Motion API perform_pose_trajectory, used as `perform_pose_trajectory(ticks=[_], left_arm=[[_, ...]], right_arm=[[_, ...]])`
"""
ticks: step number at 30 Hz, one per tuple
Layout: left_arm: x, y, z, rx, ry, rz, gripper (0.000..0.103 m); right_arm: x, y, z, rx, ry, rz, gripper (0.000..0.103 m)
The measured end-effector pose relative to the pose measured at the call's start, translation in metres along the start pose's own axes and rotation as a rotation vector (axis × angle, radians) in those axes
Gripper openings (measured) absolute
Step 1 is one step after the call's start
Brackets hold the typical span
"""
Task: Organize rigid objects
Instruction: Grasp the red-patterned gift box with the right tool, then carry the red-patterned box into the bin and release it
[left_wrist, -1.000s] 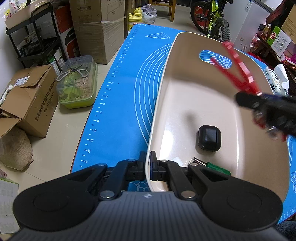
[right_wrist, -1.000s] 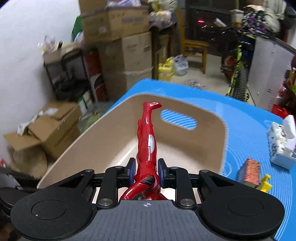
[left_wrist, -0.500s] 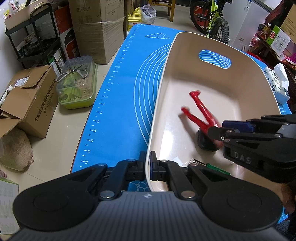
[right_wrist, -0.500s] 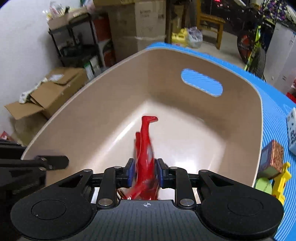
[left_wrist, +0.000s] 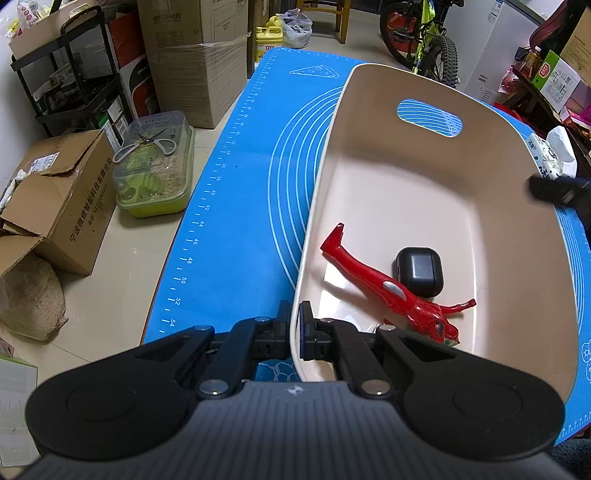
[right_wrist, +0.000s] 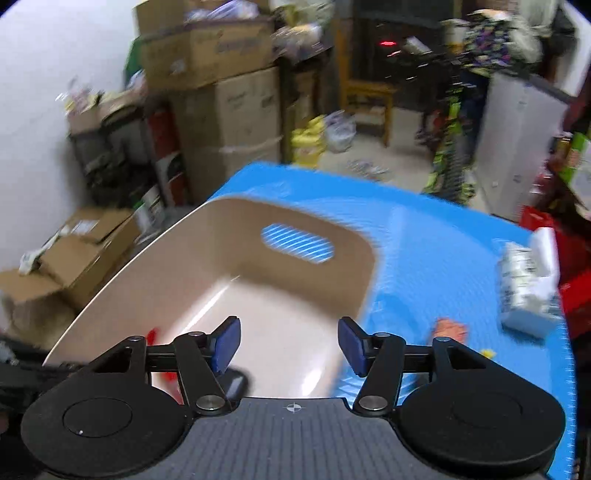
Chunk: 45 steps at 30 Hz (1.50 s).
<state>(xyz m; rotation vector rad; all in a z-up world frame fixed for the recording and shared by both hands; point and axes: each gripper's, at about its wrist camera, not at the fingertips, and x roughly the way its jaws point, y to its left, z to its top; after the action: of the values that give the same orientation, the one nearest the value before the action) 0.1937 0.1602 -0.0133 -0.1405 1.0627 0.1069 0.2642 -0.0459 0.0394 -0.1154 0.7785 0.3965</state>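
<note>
A beige plastic bin (left_wrist: 436, 192) stands on the blue mat (left_wrist: 251, 177). My left gripper (left_wrist: 295, 332) is shut on the bin's near-left rim. Inside the bin lie a red action figure (left_wrist: 388, 291) and a black earbud case (left_wrist: 419, 271), side by side and touching. My right gripper (right_wrist: 288, 345) is open and empty, held above the bin's near-right part (right_wrist: 236, 280). Its tip shows at the right edge of the left wrist view (left_wrist: 554, 190). A sliver of the red figure (right_wrist: 151, 336) shows in the right wrist view.
On the mat right of the bin lie a tissue pack (right_wrist: 528, 288), a brownish block (right_wrist: 448, 328) and a yellow piece (right_wrist: 489, 353). Left of the table, the floor holds cardboard boxes (left_wrist: 55, 199) and a clear green-based container (left_wrist: 155, 173). A bicycle (left_wrist: 421, 37) stands behind.
My right gripper carried the red figure down into the bin, opened and let it go, then rose and pulled back to the right. The figure now lies beside the black case. My left gripper held still.
</note>
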Motion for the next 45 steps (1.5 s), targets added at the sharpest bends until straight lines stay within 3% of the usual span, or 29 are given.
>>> perform_pose_trajectory(ticks=[6, 14, 27, 30, 31, 32, 36, 45], left_arm=[[0.000, 0.000, 0.000, -0.002, 0.000, 0.000, 0.006], [0.000, 0.000, 0.000, -0.001, 0.000, 0.000, 0.006], [0.000, 0.000, 0.000, -0.001, 0.000, 0.000, 0.006], [0.000, 0.000, 0.000, -0.002, 0.000, 0.000, 0.006], [0.000, 0.000, 0.000, -0.002, 0.000, 0.000, 0.006], [0.000, 0.000, 0.000, -0.001, 0.000, 0.000, 0.006], [0.000, 0.000, 0.000, -0.001, 0.000, 0.000, 0.006], [0.000, 0.000, 0.000, -0.002, 0.000, 0.000, 0.006]], right_arm=[[-0.004, -0.055, 0.001, 0.099, -0.039, -0.107, 0.074], [0.030, -0.111, -0.023, 0.163, 0.006, -0.201, 0.074], [0.092, -0.119, -0.034, 0.155, 0.076, -0.239, 0.072], [0.106, -0.117, -0.037, 0.156, 0.104, -0.250, 0.060], [0.109, -0.117, -0.038, 0.161, 0.111, -0.258, 0.046], [0.111, -0.117, -0.039, 0.168, 0.114, -0.266, 0.045], [0.108, -0.126, -0.043, 0.224, 0.087, -0.250, 0.044], [0.073, -0.127, -0.039, 0.209, 0.038, -0.255, 0.044]])
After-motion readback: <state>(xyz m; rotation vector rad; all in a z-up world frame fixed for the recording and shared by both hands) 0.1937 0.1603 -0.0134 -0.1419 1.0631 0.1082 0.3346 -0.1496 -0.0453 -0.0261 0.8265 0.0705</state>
